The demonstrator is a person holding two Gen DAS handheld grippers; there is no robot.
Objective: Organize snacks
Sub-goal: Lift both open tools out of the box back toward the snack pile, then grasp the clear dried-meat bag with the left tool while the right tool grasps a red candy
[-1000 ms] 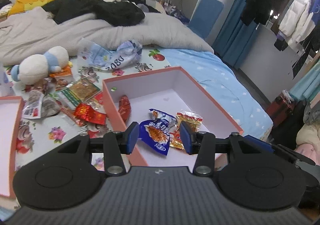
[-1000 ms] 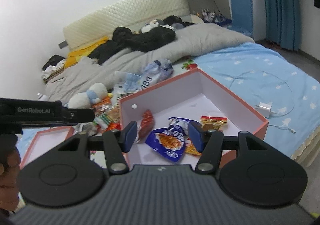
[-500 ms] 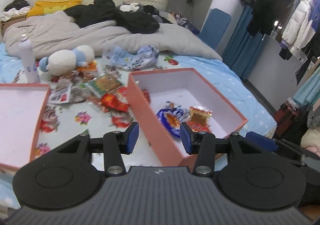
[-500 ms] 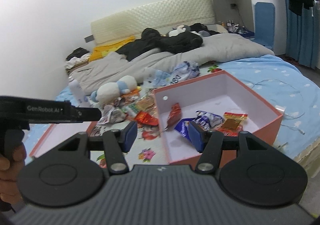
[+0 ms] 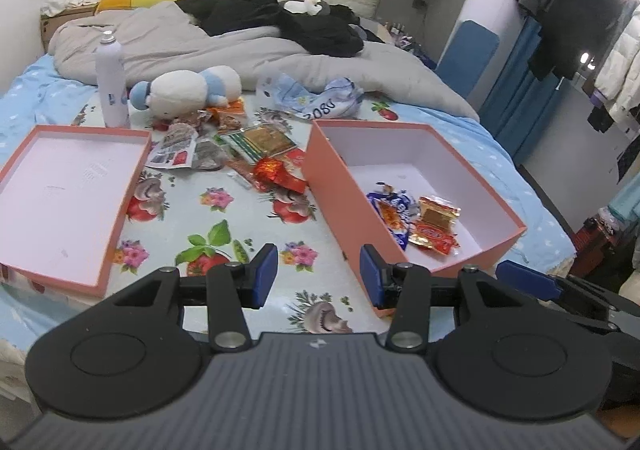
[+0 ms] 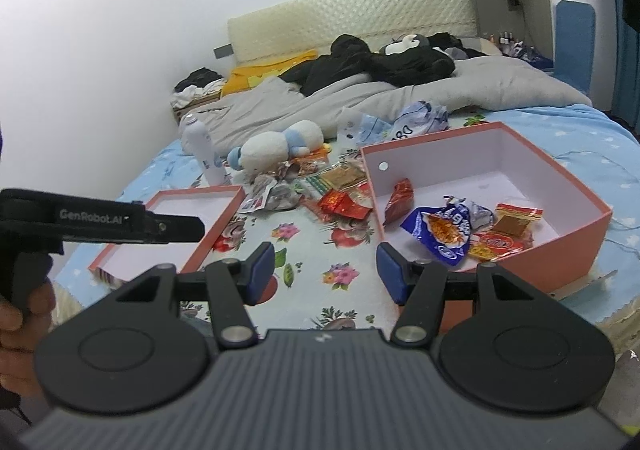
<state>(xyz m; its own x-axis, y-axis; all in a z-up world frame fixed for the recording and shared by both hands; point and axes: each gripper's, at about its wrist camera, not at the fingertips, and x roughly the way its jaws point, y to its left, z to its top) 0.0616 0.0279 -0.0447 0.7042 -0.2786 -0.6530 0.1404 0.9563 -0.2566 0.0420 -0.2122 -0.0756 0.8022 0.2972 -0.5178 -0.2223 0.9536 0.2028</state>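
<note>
A salmon-pink box (image 5: 340, 186) (image 6: 592, 226) sits on the bed at the right. It holds a blue snack bag (image 6: 444, 230) (image 5: 390, 212), a gold-red packet (image 5: 436, 226) (image 6: 512, 222) and a red packet (image 6: 400, 196). Several loose snacks (image 5: 256, 154) (image 6: 328, 194) lie on the floral cloth left of the box. My left gripper (image 5: 318, 276) is open and empty, above the cloth near the box's front corner. My right gripper (image 6: 326, 270) is open and empty, above the cloth in front of the box.
The box lid (image 5: 60, 194) (image 6: 176, 234) lies open-side up at the left. A plush toy (image 5: 188, 88), a white spray bottle (image 5: 112, 86), a crumpled plastic bag (image 5: 316, 100) and grey bedding (image 5: 224, 46) lie behind the snacks. The left gripper's body (image 6: 100, 222) shows at left.
Both grippers have pulled back and away from the box, so more of the bed and the lid come into view. Both stay open and empty.
</note>
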